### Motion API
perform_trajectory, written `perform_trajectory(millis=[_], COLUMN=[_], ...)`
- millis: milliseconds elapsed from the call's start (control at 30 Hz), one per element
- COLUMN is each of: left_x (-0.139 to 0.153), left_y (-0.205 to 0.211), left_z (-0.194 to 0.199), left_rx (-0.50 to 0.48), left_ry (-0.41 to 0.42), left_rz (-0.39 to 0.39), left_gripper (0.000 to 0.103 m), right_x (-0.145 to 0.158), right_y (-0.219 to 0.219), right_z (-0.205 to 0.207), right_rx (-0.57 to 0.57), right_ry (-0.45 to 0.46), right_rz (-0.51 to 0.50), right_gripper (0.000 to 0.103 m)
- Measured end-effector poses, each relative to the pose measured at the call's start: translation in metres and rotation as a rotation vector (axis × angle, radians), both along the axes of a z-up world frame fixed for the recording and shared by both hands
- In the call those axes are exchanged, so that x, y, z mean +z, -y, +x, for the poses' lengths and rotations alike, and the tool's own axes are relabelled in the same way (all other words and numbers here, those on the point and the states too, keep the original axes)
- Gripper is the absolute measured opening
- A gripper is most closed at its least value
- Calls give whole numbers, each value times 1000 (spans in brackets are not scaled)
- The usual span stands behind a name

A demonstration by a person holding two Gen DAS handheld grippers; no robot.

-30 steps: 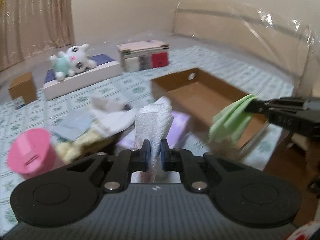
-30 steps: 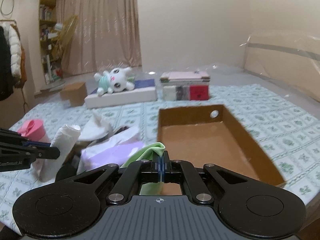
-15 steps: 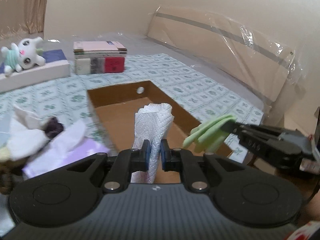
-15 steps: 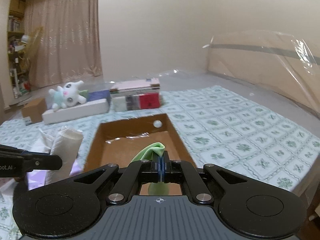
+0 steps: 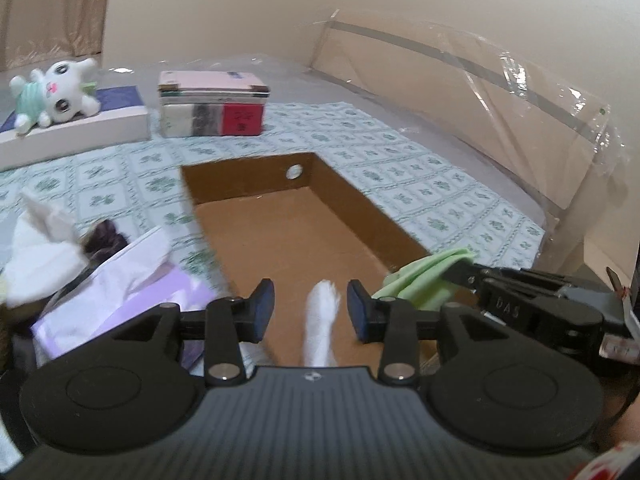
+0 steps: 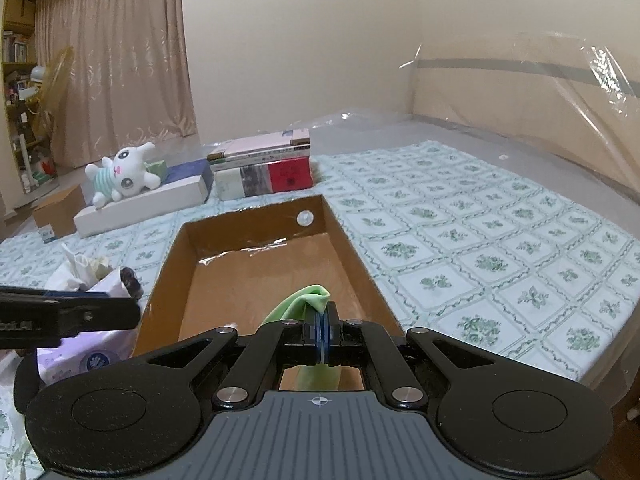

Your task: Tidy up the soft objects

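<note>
Paper towel (image 5: 320,320), white and blurred, sits at the lower centre of your left view, loose between the pads of your left hand-held gripper (image 5: 311,307), whose jaws are opening and not touching it. Below it lies the brown floor of the cardboard box (image 5: 352,208), which fills the middle of the frame on the patterned bed cover (image 5: 420,184). Your right hand-held gripper (image 6: 322,334) is pressed together, pinching a green cloth (image 6: 304,304) over the near end of the box. At the left of your left view lies a heap of white and lilac soft things (image 5: 100,276). A plush toy (image 5: 52,92) rests in the upper left.
</note>
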State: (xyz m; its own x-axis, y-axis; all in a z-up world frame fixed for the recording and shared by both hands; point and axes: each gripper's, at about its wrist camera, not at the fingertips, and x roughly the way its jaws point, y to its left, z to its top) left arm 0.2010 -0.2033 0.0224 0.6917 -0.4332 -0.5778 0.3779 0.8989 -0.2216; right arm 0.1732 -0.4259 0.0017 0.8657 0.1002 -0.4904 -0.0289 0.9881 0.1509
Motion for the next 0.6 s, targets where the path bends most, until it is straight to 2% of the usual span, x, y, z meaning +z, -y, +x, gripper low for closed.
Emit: perform_trajectory(millis=[233,400,433,467,500,567,600], left_x=[-5,-4,-4,-4,-4,-4,-4], left_y=[-33,-48,-51,-54,-57,-63,-66], left_z=[-21,-36,-39,-41,-44,-49,-52], left_rx=[84,131,140,148,160,183,195], left_ry=[-8,13,14,13,16,24,27], left_rz=[23,51,51,50,52,65,74], left_gripper=[41,53,57,67,70,75,76], right_x=[-4,-5,-5,-5,-6,-7,-7], right_y=[-3,-7,-8,-9,-10,-9,-10], right_z=[4,4,4,3,3,0,-2], right_rx=[29,64,69,70,69,61,55], right_ry=[-10,-1,-2,-4,-4,-8,-8], right_rz=[49,65,57,50,48,51,50], right_gripper=[1,2,2,3,6,27,53])
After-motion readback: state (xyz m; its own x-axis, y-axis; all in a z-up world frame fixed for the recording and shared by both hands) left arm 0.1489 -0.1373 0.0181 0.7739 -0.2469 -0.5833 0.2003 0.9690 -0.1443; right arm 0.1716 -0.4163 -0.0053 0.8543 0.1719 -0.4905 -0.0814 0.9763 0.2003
